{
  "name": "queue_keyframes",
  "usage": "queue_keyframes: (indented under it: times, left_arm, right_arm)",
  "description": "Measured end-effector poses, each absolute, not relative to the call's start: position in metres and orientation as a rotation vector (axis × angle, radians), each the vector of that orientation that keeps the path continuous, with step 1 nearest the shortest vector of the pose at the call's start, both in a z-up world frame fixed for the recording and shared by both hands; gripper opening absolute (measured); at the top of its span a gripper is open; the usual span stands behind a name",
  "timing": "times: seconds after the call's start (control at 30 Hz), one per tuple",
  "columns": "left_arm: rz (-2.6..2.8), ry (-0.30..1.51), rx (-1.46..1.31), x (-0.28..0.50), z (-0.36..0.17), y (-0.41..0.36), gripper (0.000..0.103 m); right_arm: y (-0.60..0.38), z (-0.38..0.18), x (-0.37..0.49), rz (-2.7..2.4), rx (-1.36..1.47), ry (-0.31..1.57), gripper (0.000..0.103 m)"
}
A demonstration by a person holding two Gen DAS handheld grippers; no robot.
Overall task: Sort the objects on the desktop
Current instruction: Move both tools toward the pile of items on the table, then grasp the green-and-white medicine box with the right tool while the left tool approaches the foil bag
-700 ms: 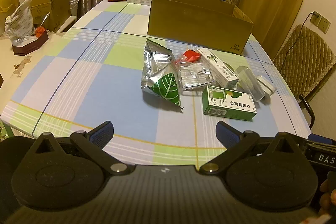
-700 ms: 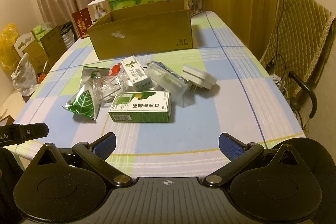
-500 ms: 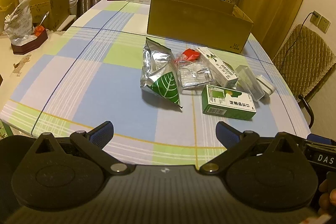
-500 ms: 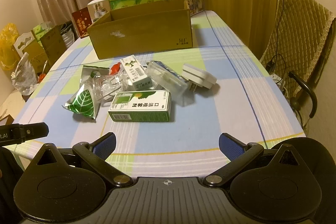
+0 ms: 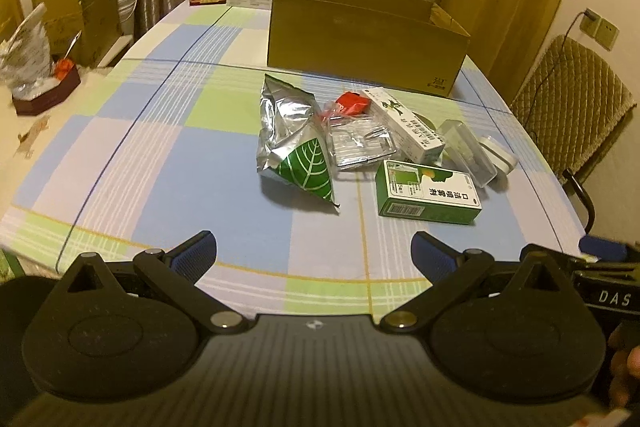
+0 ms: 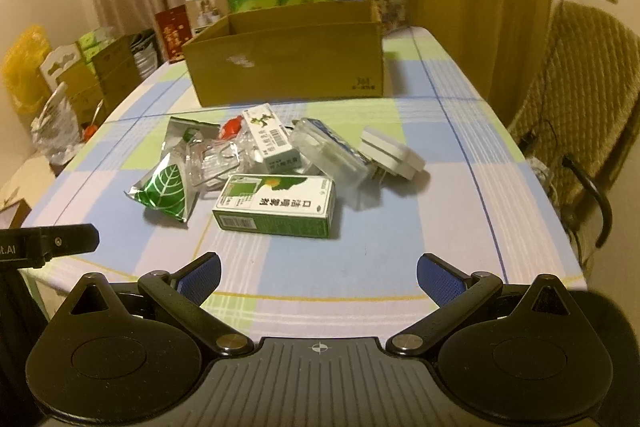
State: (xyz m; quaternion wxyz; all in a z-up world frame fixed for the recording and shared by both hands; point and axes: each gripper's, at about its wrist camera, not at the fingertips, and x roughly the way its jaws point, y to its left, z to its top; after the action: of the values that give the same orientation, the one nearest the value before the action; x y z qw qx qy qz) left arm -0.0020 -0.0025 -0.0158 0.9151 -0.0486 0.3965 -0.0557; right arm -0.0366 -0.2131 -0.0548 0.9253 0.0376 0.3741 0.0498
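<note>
Holding both grippers wide apart and empty above the near table edge, left gripper (image 5: 314,251) and right gripper (image 6: 319,275). We are facing a heap mid-table (image 6: 460,211): green box (image 6: 276,205) nearest, foil pouch (image 5: 296,143) to its left, white plug (image 6: 394,153) to its right. Cardboard box (image 6: 288,67) is standing open behind the heap.
</note>
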Motion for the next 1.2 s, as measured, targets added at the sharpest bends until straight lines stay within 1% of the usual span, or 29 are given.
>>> queue_keyframes:
  times: [0.23,0.47,0.6,0.8,1.07,1.13,1.2]
  left_arm:
    - [-0.155,0.833,-0.048,0.012,-0.013,0.004,0.102]
    - [-0.219,0.852,0.016,0.038,-0.002,0.009,0.102]
    - [-0.272,0.864,0.074,0.051,0.002,0.010,0.102]
    - [-0.354,0.855,0.168,0.064,0.005,0.009,0.102]
    - [-0.421,0.869,0.252,0.083,0.002,0.011,0.102]
    - [-0.427,0.874,0.276,0.088,-0.001,0.012,0.102]
    - [-0.428,0.880,0.299,0.093,-0.005,0.012,0.102]
  right_arm:
    - [-0.215,-0.049,-0.018,0.204,-0.020,0.770,0.101]
    - [-0.208,-0.035,0.004,0.382,-0.195,0.744,0.101]
    - [-0.198,-0.032,0.014,0.506,-0.346,0.715,0.101]
    - [-0.178,-0.042,0.026,0.699,-0.546,0.706,0.101]
    - [-0.161,-0.064,0.051,0.826,-0.695,0.744,0.101]
    - [-0.158,-0.070,0.057,0.846,-0.735,0.761,0.100]
    - [-0.155,-0.077,0.064,0.867,-0.778,0.783,0.092]
